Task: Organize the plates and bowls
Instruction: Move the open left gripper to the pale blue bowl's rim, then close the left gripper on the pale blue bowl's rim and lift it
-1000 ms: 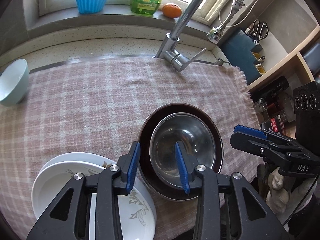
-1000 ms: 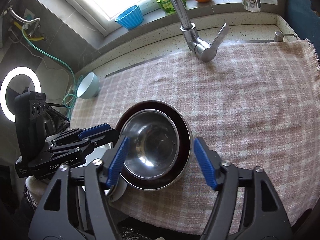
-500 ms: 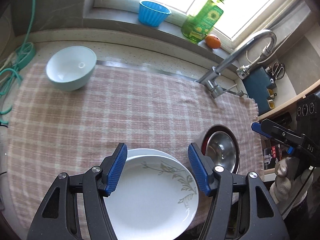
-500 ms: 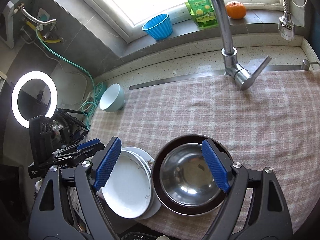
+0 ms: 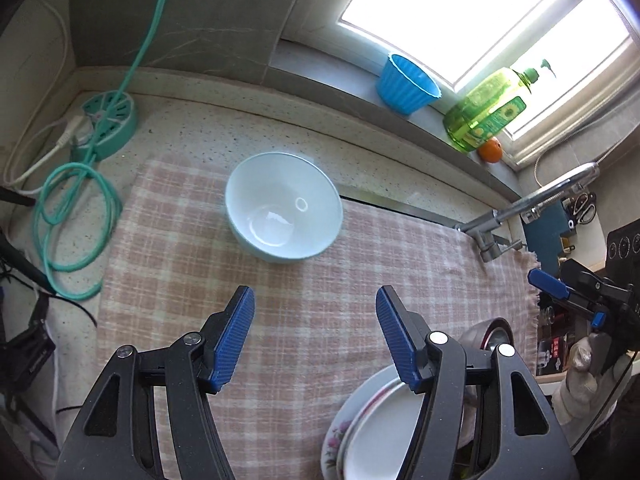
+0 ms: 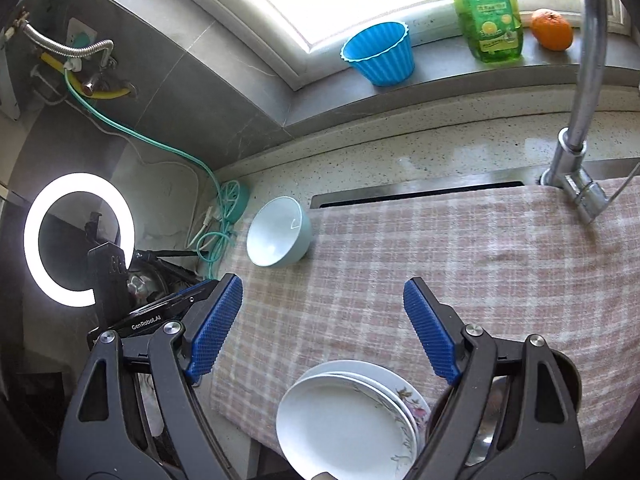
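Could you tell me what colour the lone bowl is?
Pale blue bowl, white inside; the left wrist view shows it best.

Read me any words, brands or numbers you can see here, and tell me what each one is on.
"GenRobot.AI": on the black body of the left hand-held gripper, seen in the right wrist view.
Label on the green dish soap bottle: sunflower picture, print too small to read.
Packaging at the counter's right edge: blurred, unreadable.

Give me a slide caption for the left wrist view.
Open left gripper faces a pale blue bowl on checked cloth.
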The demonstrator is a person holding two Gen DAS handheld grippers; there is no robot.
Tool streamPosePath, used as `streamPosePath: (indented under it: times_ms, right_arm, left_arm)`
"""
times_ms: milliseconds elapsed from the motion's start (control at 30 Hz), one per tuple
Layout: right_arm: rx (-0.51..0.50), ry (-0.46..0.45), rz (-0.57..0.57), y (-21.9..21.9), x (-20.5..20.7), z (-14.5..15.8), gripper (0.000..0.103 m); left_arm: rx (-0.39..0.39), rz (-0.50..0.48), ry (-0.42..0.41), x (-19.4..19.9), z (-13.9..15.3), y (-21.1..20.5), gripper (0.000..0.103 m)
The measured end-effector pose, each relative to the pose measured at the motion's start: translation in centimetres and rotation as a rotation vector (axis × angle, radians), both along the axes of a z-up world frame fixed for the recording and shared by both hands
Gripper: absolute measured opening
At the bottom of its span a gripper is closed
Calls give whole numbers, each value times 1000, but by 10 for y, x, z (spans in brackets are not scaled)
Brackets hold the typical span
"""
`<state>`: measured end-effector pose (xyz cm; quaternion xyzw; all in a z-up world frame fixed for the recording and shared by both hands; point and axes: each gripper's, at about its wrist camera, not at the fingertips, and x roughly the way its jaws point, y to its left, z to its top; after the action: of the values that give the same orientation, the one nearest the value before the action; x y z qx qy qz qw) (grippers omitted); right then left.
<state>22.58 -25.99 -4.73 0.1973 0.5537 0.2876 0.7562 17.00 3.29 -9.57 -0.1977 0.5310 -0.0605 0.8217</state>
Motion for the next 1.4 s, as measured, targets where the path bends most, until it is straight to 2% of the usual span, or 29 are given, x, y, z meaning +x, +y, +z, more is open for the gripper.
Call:
streamPosePath:
  times_ms: [267, 400, 467, 600, 733, 933, 1033, 1100, 1167, 1267, 1400]
  right_arm:
    - [-11, 47, 22, 64, 36, -33, 85]
    - [-25, 99, 20, 83, 54, -60, 84]
    - [-27, 131, 14, 90, 62, -73, 77]
    - [-36, 169, 15, 104, 70, -94, 72]
    - [-55, 187, 40, 118, 72, -107, 61]
    - [-68, 197, 60, 133, 73, -119, 53]
    - [-87, 191, 64, 141, 74, -123, 49]
    - [-101, 191, 68, 147, 76, -128, 43]
    - [-111, 195, 79, 151, 75, -131, 29]
    - [-127, 190, 98, 157, 74, -134, 14]
    - [-158, 168, 103, 160, 72, -132, 13]
  left_arm:
    - [19, 48, 36, 43, -22, 32, 63]
    - [-19, 65, 64, 62, -35, 42, 63]
    - [-15, 72, 75, 68, -42, 45, 63]
    - [-26, 62, 101, 75, -55, 48, 60]
    - [-19, 41, 112, 76, -62, 46, 53]
    - [-23, 32, 119, 77, -67, 43, 37]
    - [-23, 35, 120, 79, -70, 43, 36]
    - [-22, 34, 123, 80, -72, 42, 28]
    - [-19, 31, 124, 81, -73, 40, 23]
    - [-7, 18, 122, 82, -74, 37, 19]
    - [4, 20, 115, 81, -73, 37, 16]
